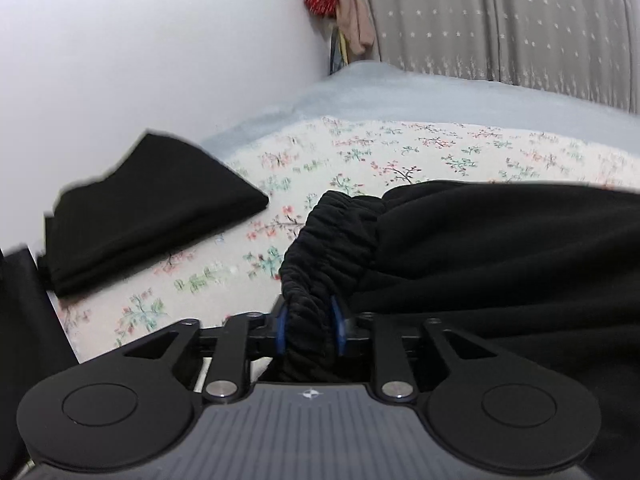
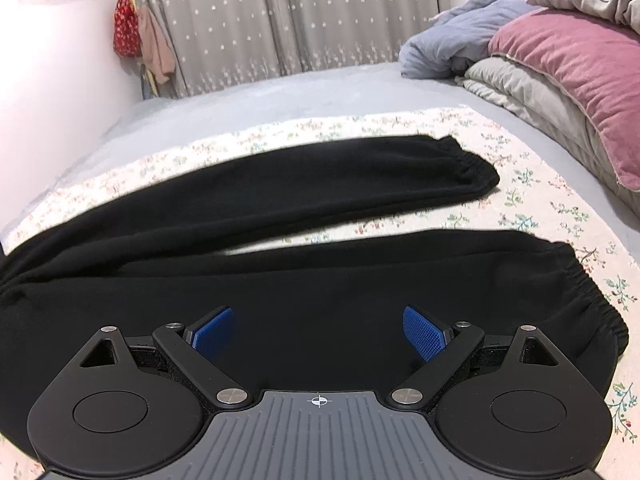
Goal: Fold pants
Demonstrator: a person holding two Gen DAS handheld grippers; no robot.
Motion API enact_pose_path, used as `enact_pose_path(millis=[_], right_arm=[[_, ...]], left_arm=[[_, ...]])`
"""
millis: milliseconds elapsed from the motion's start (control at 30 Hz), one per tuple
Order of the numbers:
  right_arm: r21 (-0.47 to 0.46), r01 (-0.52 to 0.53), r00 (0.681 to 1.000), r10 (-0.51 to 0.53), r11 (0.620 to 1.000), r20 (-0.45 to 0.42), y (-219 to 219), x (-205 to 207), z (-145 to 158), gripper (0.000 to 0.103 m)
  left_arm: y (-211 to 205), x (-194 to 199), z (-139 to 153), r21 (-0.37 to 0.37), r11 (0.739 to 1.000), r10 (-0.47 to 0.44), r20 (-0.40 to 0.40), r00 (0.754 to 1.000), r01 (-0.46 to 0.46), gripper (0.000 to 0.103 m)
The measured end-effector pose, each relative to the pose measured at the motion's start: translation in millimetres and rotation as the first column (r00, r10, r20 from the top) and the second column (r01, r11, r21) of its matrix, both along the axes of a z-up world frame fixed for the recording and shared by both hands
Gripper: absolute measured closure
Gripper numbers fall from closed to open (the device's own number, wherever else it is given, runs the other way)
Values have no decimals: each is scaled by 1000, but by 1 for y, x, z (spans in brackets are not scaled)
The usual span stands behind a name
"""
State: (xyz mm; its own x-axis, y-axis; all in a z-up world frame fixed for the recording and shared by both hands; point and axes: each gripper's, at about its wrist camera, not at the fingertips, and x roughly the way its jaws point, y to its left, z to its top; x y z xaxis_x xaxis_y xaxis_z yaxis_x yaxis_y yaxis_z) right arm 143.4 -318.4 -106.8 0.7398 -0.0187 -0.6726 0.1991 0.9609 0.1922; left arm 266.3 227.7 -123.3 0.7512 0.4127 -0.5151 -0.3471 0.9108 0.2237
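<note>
The work surface is a bed (image 1: 400,96) covered by a floral sheet (image 1: 360,152), with a white wall and star-patterned curtains (image 1: 500,20) behind. In the left wrist view, the left gripper (image 1: 310,330) has its blue pads set narrowly on either side of the gathered elastic waistband (image 1: 336,240) of the black pants (image 1: 500,248); a folded black garment (image 1: 152,208) lies well apart to the left. In the right wrist view, the right gripper (image 2: 319,334) stands wide and empty above the near leg (image 2: 320,280), with both legs spread across the sheet toward stacked pillows (image 2: 580,64). The fabric appears soft, limp and light; the thick waistband and cuffs (image 2: 592,296) likely offer the firmest hold.
</note>
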Motion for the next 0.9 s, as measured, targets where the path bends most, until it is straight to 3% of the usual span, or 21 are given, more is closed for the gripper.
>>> enact_pose_path(millis=[200, 433, 500, 633, 733, 833, 900], right_arm=[[-19, -20, 999, 19, 1000, -38, 7, 3, -8, 10], [-8, -37, 999, 36, 999, -22, 7, 2, -6, 9], [-9, -56, 997, 56, 998, -62, 10, 6, -12, 9], [-97, -108, 981, 90, 989, -173, 28, 17, -35, 7], [-124, -137, 980, 116, 983, -160, 39, 15, -33, 6], [-104, -160, 983, 149, 982, -105, 45, 1, -23, 6], [-114, -190, 980, 181, 975, -86, 54, -8, -18, 6]], left_arm=[[15, -10, 15, -102, 992, 76, 25, 997, -73, 36], [19, -35, 42, -108, 976, 202, 145, 969, -188, 33], [18, -42, 44, -153, 978, 161, 143, 977, -139, 32], [1, -45, 28, -202, 979, -5, 35, 999, 11, 31], [-15, -56, 31, -206, 975, -75, 16, 997, 77, 30], [-29, -71, 44, -291, 944, -149, 42, 988, 155, 16], [-45, -79, 43, -272, 946, -180, 16, 983, 178, 10]])
